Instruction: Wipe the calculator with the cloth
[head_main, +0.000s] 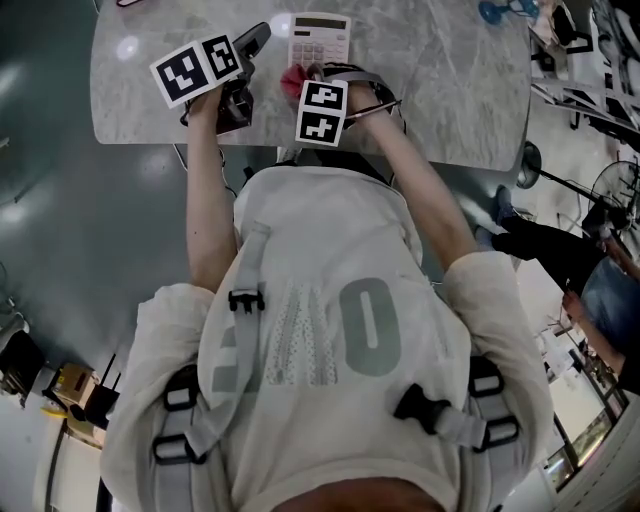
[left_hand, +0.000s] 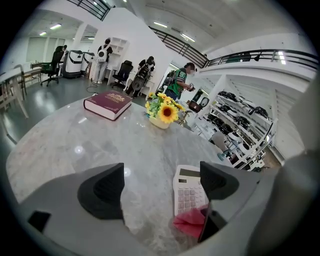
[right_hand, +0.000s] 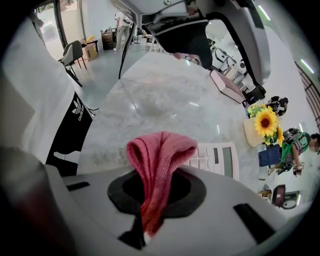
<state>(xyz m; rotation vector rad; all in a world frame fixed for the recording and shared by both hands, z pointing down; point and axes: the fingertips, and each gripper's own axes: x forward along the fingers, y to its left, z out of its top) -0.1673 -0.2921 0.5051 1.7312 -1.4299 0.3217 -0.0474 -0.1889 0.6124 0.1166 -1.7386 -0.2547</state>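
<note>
Right gripper (right_hand: 156, 196) jaws pinch cloth (right_hand: 160, 152), calculator (right_hand: 220, 159) beyond

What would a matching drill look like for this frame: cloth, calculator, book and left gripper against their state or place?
Things:
1. cloth
2. calculator
3. book
4. left gripper

States or places:
A. jaws apart, holding nothing
B. dark red, lying near the flowers
C. pinched in the right gripper
D. flat on the table, keys up

Pairs: 1-C, 2-D, 3-B, 4-A
</note>
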